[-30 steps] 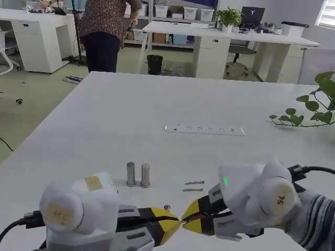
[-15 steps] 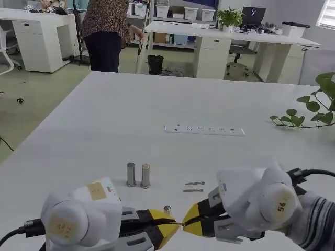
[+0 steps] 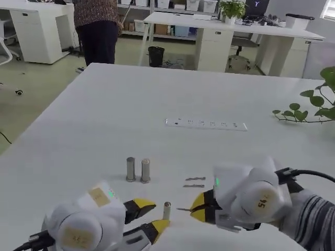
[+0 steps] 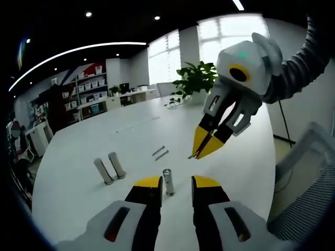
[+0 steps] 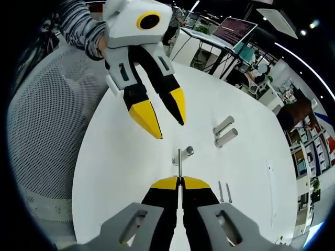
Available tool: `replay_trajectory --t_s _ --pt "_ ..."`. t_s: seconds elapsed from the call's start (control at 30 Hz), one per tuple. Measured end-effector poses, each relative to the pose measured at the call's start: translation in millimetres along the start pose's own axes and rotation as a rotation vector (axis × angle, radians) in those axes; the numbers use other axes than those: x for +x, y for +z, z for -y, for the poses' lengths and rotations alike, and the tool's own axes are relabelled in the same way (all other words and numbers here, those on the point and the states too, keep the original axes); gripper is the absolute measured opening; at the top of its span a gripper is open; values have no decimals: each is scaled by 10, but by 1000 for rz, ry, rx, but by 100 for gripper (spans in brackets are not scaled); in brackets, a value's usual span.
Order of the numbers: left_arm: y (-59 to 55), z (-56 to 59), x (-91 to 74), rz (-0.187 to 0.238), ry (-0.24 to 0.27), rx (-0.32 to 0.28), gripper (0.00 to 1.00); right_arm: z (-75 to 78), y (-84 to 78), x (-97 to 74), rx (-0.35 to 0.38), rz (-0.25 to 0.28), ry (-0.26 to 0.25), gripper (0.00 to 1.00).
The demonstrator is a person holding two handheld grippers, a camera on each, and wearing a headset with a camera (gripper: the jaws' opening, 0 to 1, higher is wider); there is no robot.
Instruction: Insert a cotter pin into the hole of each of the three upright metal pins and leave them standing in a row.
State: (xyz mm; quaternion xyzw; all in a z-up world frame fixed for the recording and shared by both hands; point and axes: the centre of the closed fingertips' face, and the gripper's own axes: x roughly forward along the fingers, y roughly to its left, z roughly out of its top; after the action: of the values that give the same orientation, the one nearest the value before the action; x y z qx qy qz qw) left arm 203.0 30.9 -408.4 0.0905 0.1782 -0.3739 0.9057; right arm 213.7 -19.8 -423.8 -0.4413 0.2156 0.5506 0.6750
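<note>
- A wide white workbench (image 3: pixel 104 120) takes up most of the head view, and the work sits near its lower middle.
- The left gripper (image 3: pixel 151 215), white-bodied with yellow-tipped jaws, comes in from the lower left. Its jaws stand apart, with a short upright grey metal pin (image 3: pixel 167 209) in the gap between them and clear of both.
- The right gripper (image 3: pixel 198 207), at the lower right, has its jaws pressed together on a thin cotter pin (image 3: pixel 183 209). The free end points left at that metal pin, and I cannot tell if it touches.
- A black bin (image 3: pixel 155 56) stands on the floor at the upper middle; its contents cannot be made out.
- A white power strip (image 3: pixel 205 124) lies flat at mid-frame.
- A pair of standing metal pins (image 3: pixel 130 170) is side by side left of centre, well apart from the power strip.
- Two loose cotter pins (image 3: pixel 194 179) lie parallel on the workbench just right of that pair.
</note>
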Motion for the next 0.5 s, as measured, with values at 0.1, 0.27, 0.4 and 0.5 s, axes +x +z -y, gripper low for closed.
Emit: replay_trajectory --t_s 0.1,0.27,0.4,0.5 --pt "-47 -50 27 -4 39 -24 20 52 -56 72 10 -19 -9 0" --pt "-148 -109 114 -18 95 -63 22 98 -155 189 46 -51 -9 0" --pt "-197 -107 212 -29 118 -78 23 107 -196 244 37 -65 -10 0" --pt "-214 -98 289 -37 130 -65 26 109 -215 279 37 -66 -5 0"
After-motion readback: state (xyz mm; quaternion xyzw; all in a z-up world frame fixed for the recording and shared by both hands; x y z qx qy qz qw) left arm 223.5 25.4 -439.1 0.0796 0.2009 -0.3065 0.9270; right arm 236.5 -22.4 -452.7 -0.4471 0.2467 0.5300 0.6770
